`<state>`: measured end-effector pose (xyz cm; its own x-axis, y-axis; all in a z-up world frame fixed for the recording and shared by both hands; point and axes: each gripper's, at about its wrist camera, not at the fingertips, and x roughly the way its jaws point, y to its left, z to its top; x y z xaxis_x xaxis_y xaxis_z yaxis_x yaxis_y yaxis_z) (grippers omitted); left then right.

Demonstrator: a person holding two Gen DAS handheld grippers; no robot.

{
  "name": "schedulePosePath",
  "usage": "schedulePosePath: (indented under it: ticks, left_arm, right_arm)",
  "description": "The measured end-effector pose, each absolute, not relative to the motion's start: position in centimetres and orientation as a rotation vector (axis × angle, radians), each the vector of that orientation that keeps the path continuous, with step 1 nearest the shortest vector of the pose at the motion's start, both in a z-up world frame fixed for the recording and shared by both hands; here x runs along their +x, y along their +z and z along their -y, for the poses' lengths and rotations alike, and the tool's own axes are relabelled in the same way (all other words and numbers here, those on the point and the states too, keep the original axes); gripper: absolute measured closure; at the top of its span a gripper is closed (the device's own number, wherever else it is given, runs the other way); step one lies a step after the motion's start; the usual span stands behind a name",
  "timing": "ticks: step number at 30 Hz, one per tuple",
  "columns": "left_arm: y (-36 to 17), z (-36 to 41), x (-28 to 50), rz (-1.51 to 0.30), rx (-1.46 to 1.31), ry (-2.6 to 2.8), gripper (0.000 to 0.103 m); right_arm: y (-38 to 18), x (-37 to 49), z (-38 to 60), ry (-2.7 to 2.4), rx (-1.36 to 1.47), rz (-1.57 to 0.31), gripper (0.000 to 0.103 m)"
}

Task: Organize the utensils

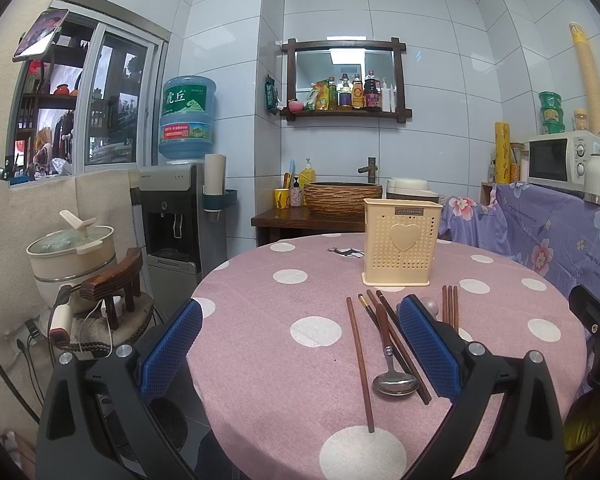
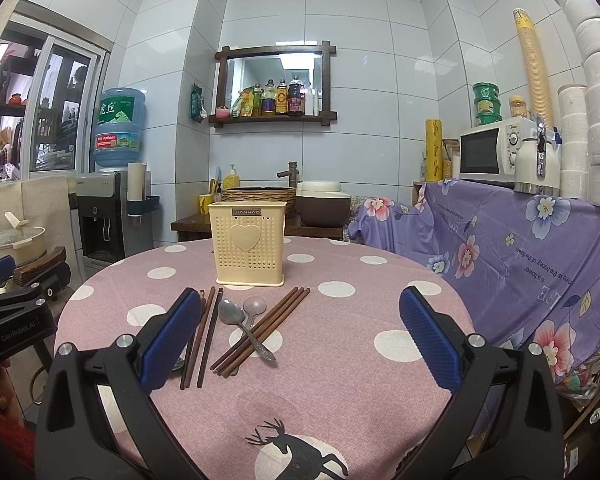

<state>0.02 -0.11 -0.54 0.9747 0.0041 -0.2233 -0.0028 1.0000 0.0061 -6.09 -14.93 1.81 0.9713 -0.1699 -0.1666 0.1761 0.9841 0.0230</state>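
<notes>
A cream perforated utensil holder [image 1: 400,250] [image 2: 249,242] with a heart on its front stands upright on the round pink dotted table [image 1: 260,360] [image 2: 340,380]. In front of it lie several brown chopsticks [image 1: 360,360] [image 2: 264,330] and steel spoons [image 1: 392,376] [image 2: 240,324]. My left gripper [image 1: 304,312] is open above the table, its right finger beside the spoon and chopsticks. My right gripper [image 2: 300,312] is open too, with the utensils between and beyond its fingers. Both hold nothing.
Left of the table are a water dispenser [image 1: 172,216] and a pot [image 1: 72,248] on a stool. Behind stands a basin [image 1: 342,198] on a wooden stand. A purple floral cloth [image 2: 520,264] covers the counter at right, with a microwave [image 2: 496,150] on it.
</notes>
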Motion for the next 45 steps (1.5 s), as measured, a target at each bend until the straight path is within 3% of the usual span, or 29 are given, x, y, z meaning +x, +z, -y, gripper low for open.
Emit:
schedulePosePath:
  ticks: [21,36,41,45]
  left_arm:
    - [-1.4,-0.4,0.9,-0.268,0.002,-0.021,0.005]
    - [-3.0,-0.1,8.8,-0.544,0.086,-0.164,0.006]
    - [-3.1,1.3,11.9,-0.624,0.117,-0.251,0.013]
    - [-4.0,2.3,14.1,-0.696,0.154,-0.240,0.027]
  right_arm:
    - [1.5,-5.2,14.6,-0.176,0.027,-0.188,0.005]
    - [0.0,1.9,15.9,-0.061,0.009,-0.411,0.005]
    - [-0.2,5.3,15.4,-0.039,-0.054,-0.474,0.006]
    - [-0.8,7.5,15.5,-0.052,-0.064,-0.538,0.014]
